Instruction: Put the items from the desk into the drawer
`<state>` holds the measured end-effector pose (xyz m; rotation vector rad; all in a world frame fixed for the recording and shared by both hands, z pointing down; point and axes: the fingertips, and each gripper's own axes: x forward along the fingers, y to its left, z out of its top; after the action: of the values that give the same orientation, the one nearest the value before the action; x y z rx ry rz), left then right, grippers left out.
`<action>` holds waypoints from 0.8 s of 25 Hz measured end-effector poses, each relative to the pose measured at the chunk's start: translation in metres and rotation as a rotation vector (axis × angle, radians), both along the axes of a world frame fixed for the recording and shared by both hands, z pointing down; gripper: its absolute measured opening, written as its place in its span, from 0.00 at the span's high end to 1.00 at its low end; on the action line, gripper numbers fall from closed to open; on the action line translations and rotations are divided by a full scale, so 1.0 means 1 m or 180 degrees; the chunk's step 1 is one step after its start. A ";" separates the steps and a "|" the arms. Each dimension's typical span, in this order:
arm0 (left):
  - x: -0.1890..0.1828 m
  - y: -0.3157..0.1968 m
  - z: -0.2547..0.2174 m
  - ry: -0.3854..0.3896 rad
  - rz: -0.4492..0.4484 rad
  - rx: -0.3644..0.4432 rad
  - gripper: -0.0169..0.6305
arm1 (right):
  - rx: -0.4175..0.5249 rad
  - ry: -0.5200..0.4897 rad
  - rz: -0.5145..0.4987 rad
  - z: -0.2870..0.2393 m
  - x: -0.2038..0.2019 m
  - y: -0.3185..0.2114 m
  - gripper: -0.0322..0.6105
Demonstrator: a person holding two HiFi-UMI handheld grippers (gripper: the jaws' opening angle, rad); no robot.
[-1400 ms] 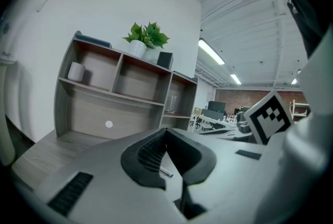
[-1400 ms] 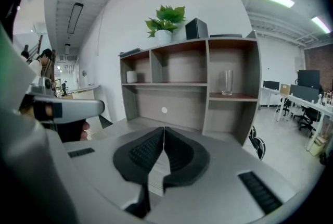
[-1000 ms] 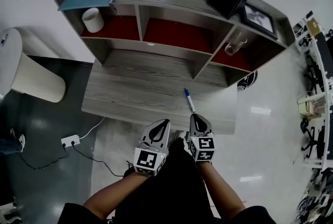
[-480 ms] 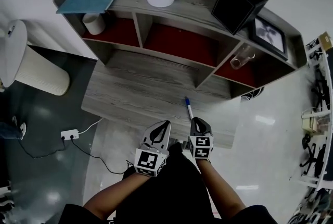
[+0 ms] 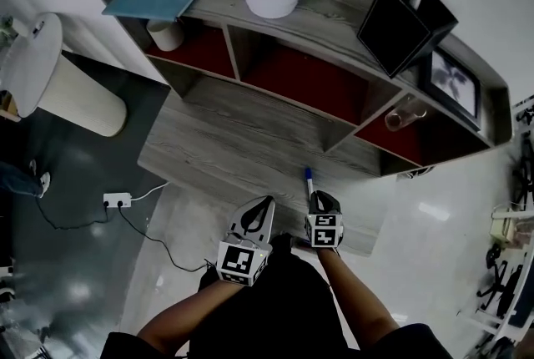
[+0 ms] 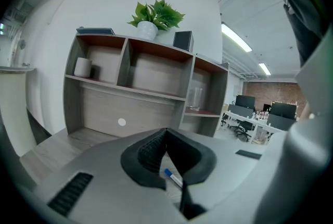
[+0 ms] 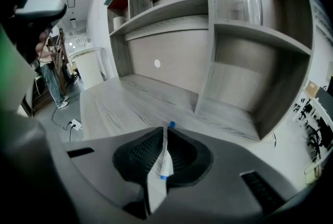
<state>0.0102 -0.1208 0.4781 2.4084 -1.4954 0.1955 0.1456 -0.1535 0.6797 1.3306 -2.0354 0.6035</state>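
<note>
My right gripper (image 7: 162, 133) has its jaws clenched lengthwise on the pen (image 7: 165, 165) near the front edge of the worktop (image 5: 217, 140), blue cap pointing away from me; my left gripper (image 6: 166, 133), jaws pressed together and empty, sits just beside; only the right gripper view shows the white barrel between them.

Left gripper (image 5: 268, 200) closed empty, right gripper (image 5: 318, 197) clamped.

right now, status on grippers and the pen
Left gripper shut, empty. Right gripper shut on the pen, at the desk's front edge. No drawer in view.
</note>
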 end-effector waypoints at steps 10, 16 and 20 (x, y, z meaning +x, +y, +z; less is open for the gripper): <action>-0.006 -0.004 0.006 -0.0075 -0.0262 -0.0044 0.95 | -0.0316 0.0080 -0.0223 0.052 0.001 -0.012 0.91; -0.001 -0.005 0.013 -0.0099 -0.0276 -0.0114 0.95 | -0.0488 0.0101 -0.0246 0.078 0.001 -0.014 0.86; 0.003 -0.004 0.015 -0.0109 -0.0234 -0.0145 0.95 | -0.0570 0.0123 -0.0203 0.089 0.004 -0.018 0.83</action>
<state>0.0137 -0.1249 0.4935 2.3216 -1.5741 0.2530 0.1496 -0.1717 0.7686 1.1598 -1.9358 0.7079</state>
